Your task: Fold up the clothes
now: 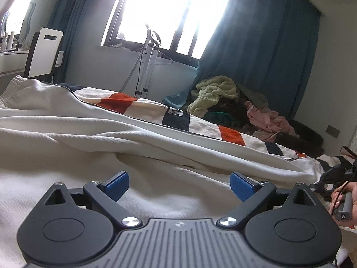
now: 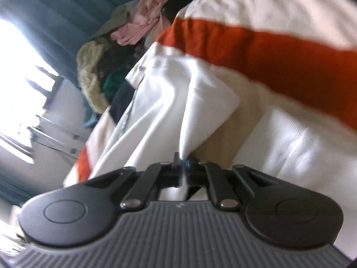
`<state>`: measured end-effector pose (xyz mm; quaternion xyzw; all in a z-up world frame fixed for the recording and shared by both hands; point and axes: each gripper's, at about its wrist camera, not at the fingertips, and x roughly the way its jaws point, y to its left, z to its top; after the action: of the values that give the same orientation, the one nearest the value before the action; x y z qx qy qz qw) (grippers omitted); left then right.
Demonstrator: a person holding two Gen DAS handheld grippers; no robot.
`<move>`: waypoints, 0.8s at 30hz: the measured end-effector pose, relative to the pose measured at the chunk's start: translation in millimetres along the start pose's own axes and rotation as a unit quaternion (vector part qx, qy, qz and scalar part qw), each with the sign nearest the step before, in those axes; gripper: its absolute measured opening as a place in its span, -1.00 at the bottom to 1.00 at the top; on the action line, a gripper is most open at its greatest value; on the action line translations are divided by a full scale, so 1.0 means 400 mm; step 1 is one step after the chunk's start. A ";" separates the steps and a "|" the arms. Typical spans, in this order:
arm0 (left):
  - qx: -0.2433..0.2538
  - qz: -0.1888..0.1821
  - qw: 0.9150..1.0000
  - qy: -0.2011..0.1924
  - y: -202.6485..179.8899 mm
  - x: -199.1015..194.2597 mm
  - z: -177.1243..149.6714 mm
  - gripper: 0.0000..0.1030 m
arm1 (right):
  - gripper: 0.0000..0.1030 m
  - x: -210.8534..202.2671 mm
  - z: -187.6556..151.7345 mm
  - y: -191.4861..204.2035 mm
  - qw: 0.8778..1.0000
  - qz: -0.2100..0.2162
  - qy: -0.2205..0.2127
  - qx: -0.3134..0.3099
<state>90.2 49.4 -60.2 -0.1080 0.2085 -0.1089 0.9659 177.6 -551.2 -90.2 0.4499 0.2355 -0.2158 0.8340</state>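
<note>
- The right gripper (image 2: 183,164) is clamped tight on a pinch of the white garment (image 2: 169,102), which fans out from the closed jaws toward the striped bedcover (image 2: 279,51).
- The left gripper (image 1: 179,186) is spread wide, blue pads (image 1: 118,184) apart, holding nothing; it sits low over the same white garment (image 1: 93,138), which lies rumpled across the bed in long creases.
- At the right edge of the left view, a hand (image 1: 341,201) grips a dark handle, most likely the other tool.
- Risk: with only one corner held, a pull could drag the whole cloth and bunch it instead of folding it. The pinch looks thin, so it may slip free under tension.
- Risk: the open left jaws could close on the bedcover beneath as well, since both are pale and lie touching.
- Farther off, a pile of clothes (image 1: 234,102) sits against the blue curtain (image 1: 256,44), below the bright window (image 1: 174,11).
</note>
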 end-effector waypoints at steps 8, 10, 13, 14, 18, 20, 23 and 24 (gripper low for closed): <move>0.003 0.021 1.000 0.001 0.001 0.006 0.003 0.90 | -0.89 -0.029 -0.010 -0.010 0.998 -0.063 -0.032 -0.006; 0.000 0.027 1.000 -0.003 0.006 -0.002 0.010 0.90 | -0.84 -0.038 -0.021 -0.007 0.998 -0.064 -0.029 0.001; -0.005 0.035 0.999 -0.009 0.014 -0.015 0.020 0.90 | -0.82 -0.084 -0.032 0.002 0.998 -0.055 -0.029 0.003; -0.008 0.037 0.999 -0.011 0.018 -0.021 0.025 0.90 | -0.81 -0.106 -0.037 0.006 0.998 -0.052 -0.032 0.000; -0.037 0.048 0.998 -0.002 0.035 -0.046 0.045 0.90 | -0.67 -0.226 -0.062 0.007 0.998 -0.040 -0.038 0.001; -0.048 0.051 0.998 0.000 0.043 -0.065 0.052 0.90 | 0.33 -0.293 -0.079 -0.008 0.999 -0.029 -0.036 0.025; -0.056 0.053 0.997 -0.003 0.049 -0.099 0.062 0.90 | 0.68 -0.383 -0.109 -0.061 0.995 -0.015 -0.015 0.094; -0.058 0.052 0.997 -0.006 0.051 -0.111 0.065 0.90 | 0.68 -0.407 -0.119 -0.078 0.994 -0.023 -0.007 0.108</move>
<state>65.0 84.4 -25.4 -0.1535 0.2138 -0.0460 0.9636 20.6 -502.2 -38.1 0.5307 0.2152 -0.2620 0.7768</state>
